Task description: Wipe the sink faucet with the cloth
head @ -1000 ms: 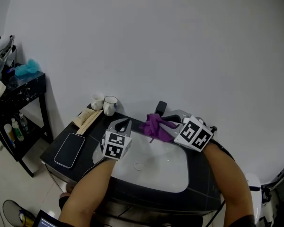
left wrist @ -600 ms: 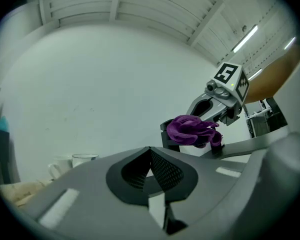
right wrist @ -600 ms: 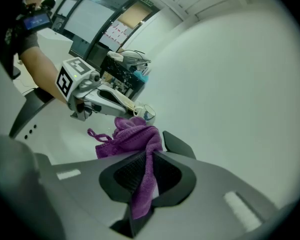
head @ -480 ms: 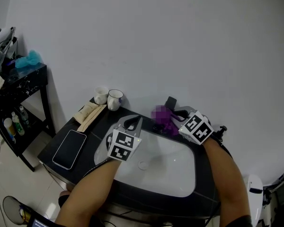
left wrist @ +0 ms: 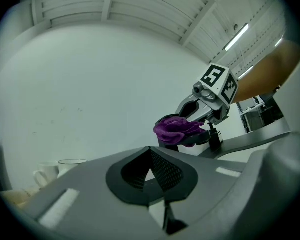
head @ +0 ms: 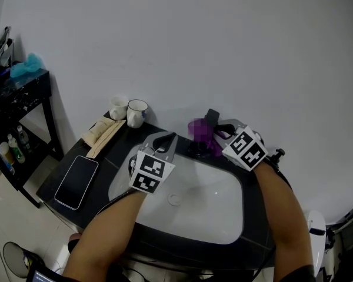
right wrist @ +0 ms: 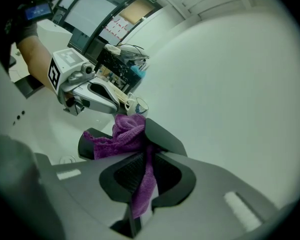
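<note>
A black faucet stands at the back rim of the white sink. A purple cloth is bunched against the faucet's left side. My right gripper is shut on the cloth and presses it onto the faucet. In the right gripper view the cloth hangs between the jaws of that gripper and drapes over the faucet. My left gripper hovers over the sink's back left rim, shut and holding nothing. The left gripper view shows the cloth on the faucet ahead of the left gripper.
On the black counter left of the sink lie a phone and a beige packet. Two white cups stand by the wall. A black shelf with bottles is at far left. The wall rises right behind the faucet.
My right gripper has carried the cloth from over the basin back and up onto the faucet. My left gripper has edged a little forward and right.
</note>
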